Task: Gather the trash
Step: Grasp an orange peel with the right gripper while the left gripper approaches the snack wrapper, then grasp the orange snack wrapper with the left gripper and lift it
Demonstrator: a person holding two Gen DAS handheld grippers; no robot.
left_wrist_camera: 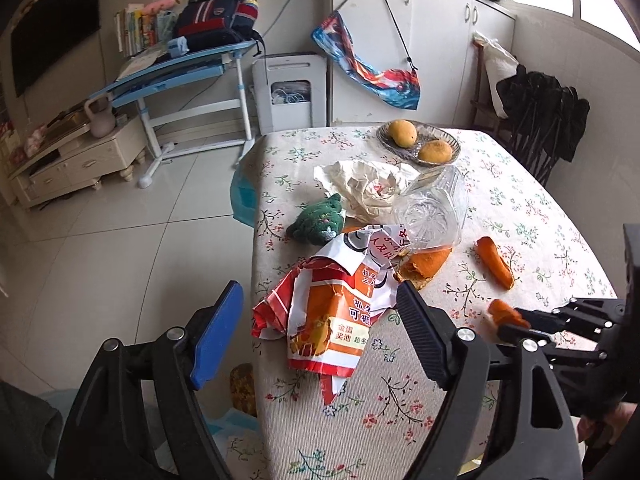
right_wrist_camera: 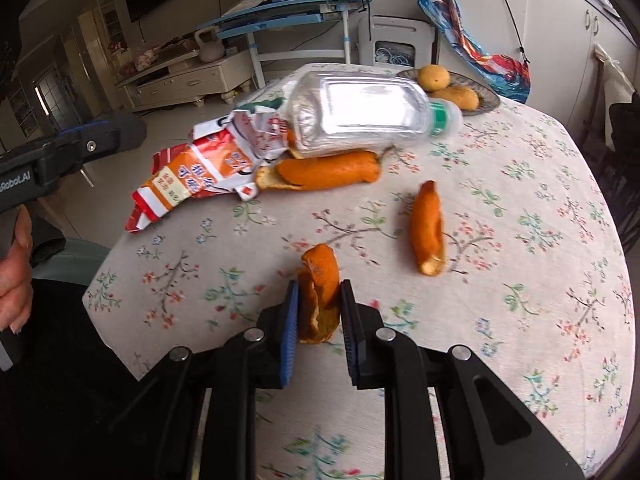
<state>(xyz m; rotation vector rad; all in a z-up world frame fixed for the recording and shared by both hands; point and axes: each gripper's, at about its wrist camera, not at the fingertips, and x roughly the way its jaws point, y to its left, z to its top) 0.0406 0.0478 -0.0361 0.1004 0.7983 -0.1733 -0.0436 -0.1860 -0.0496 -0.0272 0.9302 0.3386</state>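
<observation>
My right gripper (right_wrist_camera: 319, 292) is shut on a small piece of orange peel (right_wrist_camera: 320, 280), just above the flowered tablecloth; the same peel shows in the left wrist view (left_wrist_camera: 506, 313). My left gripper (left_wrist_camera: 320, 296) is open, its jaws on either side of a crumpled red-and-orange snack wrapper (left_wrist_camera: 332, 316) at the table's left edge. A second peel strip (right_wrist_camera: 428, 228) lies loose to the right. A large peel (right_wrist_camera: 328, 172) lies under an empty clear plastic bottle (right_wrist_camera: 360, 116). Crumpled white paper (left_wrist_camera: 368, 188) sits behind the bottle.
A glass dish (left_wrist_camera: 452, 138) holding two yellow fruits stands at the far side of the table (left_wrist_camera: 520, 184). A green plush toy (left_wrist_camera: 318, 224) lies near the left edge. A dark jacket on a chair (left_wrist_camera: 540, 112) is at the far right. Tiled floor lies left.
</observation>
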